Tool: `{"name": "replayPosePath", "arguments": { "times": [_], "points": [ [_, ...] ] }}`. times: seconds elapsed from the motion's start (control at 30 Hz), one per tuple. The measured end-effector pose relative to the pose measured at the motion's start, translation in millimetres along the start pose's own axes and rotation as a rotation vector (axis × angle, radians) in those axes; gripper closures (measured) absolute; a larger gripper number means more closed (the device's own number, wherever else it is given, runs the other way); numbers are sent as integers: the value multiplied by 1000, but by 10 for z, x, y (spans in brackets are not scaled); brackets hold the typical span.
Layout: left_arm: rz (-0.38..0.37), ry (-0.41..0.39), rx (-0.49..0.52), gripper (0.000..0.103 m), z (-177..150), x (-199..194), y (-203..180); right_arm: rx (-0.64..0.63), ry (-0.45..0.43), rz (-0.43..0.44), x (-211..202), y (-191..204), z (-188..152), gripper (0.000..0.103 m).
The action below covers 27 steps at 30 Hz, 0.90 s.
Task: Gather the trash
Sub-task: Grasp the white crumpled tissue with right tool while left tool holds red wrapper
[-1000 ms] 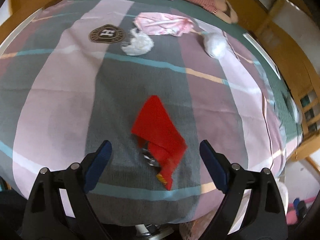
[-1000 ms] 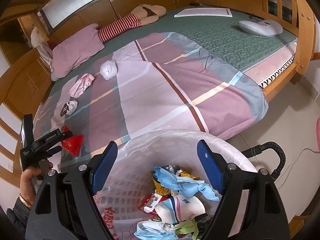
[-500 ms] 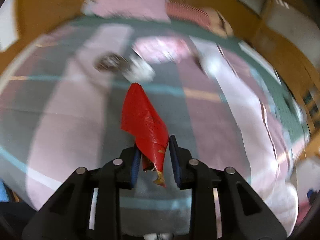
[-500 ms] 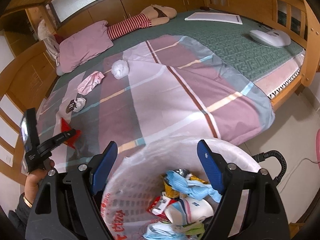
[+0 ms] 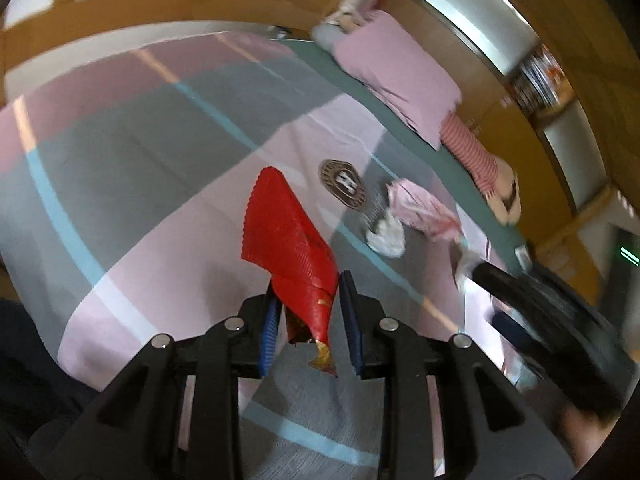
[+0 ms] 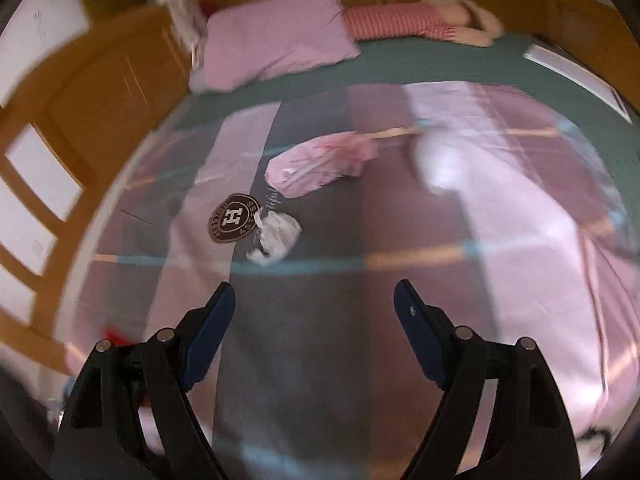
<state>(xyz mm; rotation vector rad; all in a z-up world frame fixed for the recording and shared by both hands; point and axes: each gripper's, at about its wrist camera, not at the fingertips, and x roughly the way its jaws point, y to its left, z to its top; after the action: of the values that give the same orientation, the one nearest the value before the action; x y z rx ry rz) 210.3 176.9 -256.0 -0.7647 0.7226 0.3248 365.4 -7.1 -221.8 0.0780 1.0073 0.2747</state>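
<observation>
Since the earlier frame your left gripper (image 5: 306,316) has clamped the red wrapper (image 5: 286,236) off the bedspread (image 5: 132,184). Right gripper (image 6: 314,330), jaws wide and empty, now faces the crumpled white paper (image 6: 276,238). One piece secured; bin it.

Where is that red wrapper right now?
In the left wrist view, the red wrapper is pinched in the left hand-held gripper, lifted above the striped quilt.

A round brown badge (image 6: 235,219) lying on the striped bed cover (image 6: 320,360) bears a large white "H" ringed by partly legible lettering ending "ASTESS".
</observation>
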Motion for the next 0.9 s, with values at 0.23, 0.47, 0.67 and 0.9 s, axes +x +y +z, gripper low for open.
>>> {"name": "replayPosePath", "arguments": {
  "times": [0.23, 0.47, 0.67, 0.9],
  "points": [
    [34, -16, -7, 74, 14, 51, -36, 43, 140, -57, 998, 294, 268, 23],
    [65, 9, 11, 74, -5, 111, -70, -131, 160, -86, 1170, 508, 187, 78],
    [79, 1, 50, 74, -6, 131, -124, -128, 94, -56, 713, 307, 172, 80],
    [109, -25, 204, 74, -97, 87, -350, -202, -11, -85, -189, 16, -160, 80]
  ]
}}
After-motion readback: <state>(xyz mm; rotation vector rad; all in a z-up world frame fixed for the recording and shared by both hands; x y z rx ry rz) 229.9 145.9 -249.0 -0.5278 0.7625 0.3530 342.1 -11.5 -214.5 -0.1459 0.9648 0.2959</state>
